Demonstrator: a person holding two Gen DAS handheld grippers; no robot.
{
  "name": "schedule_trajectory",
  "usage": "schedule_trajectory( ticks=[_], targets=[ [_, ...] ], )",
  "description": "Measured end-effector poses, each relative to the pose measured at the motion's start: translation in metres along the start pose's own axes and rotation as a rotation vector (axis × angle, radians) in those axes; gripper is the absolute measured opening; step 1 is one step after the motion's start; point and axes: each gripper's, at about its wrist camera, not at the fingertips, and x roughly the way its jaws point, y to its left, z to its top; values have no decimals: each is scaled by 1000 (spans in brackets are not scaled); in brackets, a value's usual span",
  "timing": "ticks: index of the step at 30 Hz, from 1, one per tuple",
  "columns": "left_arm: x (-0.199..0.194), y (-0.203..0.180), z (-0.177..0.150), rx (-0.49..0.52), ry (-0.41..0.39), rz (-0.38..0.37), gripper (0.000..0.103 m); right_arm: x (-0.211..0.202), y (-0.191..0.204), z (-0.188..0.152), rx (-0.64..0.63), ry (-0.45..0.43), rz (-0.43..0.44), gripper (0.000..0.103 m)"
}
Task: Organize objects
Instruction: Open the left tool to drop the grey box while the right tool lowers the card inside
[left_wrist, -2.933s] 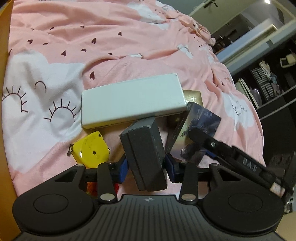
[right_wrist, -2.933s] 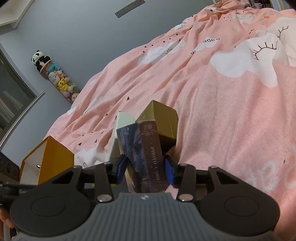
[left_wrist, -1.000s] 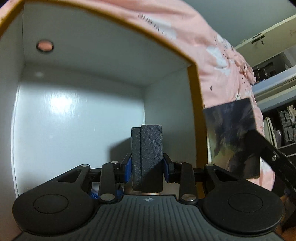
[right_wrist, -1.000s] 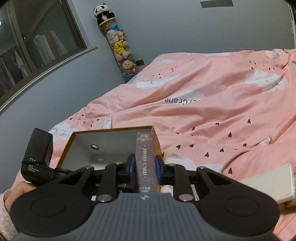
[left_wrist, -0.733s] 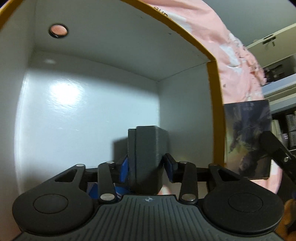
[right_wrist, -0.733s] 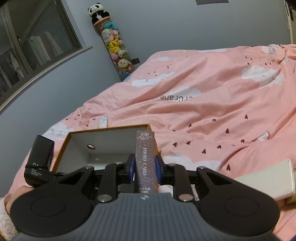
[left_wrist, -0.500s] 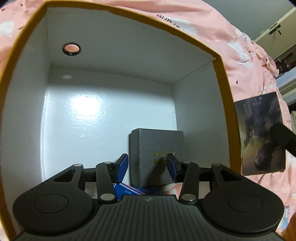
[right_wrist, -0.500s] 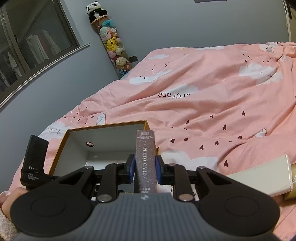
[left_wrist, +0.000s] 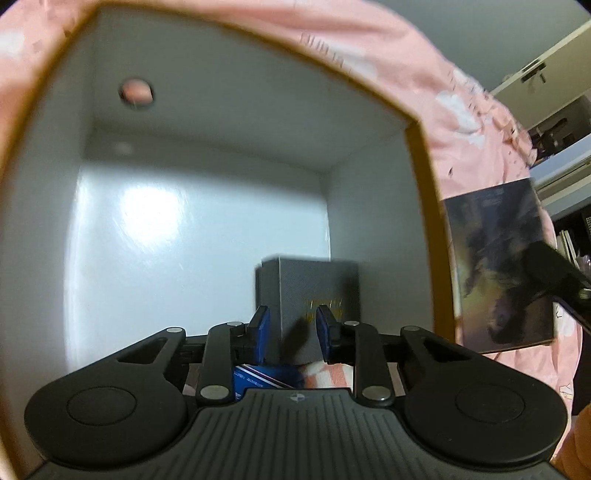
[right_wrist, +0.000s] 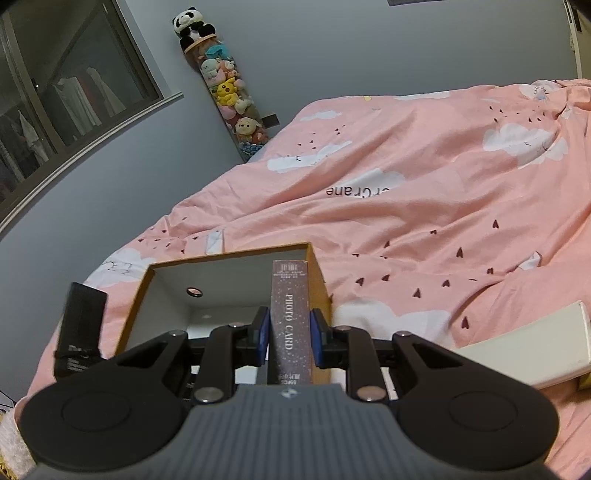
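Holding the left gripper (left_wrist: 291, 332) low inside the orange-rimmed carton (left_wrist: 424, 221), jaws just closing to a narrow gap and clasping nothing; leaving the grey box (left_wrist: 310, 284) lying on the white floor against the right wall, beyond the fingertips. Clamping the photo card pack (right_wrist: 290, 325) upright in the right gripper (right_wrist: 288, 339), at the carton's right wall. Probably risking a snag of the pack's lower edge on that wall while lowering, tilting the carton on the soft pink bedspread (right_wrist: 424, 192). Also risking a landing on the grey box, leaning instead of lying flat. Crowding 2 grippers into 1 opening, inviting a knock. Leaving the white box (right_wrist: 524, 354) waiting far right.
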Motion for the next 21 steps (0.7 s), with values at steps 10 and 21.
schedule_trajectory(
  ticks=[10, 21],
  targets=[
    [-60, 6, 3, 85, -214, 104, 42, 45, 41, -9, 14, 88, 69, 24],
    [-80, 28, 0, 3, -336, 40, 53, 120, 51, -31, 158, 223, 66, 24]
  ],
)
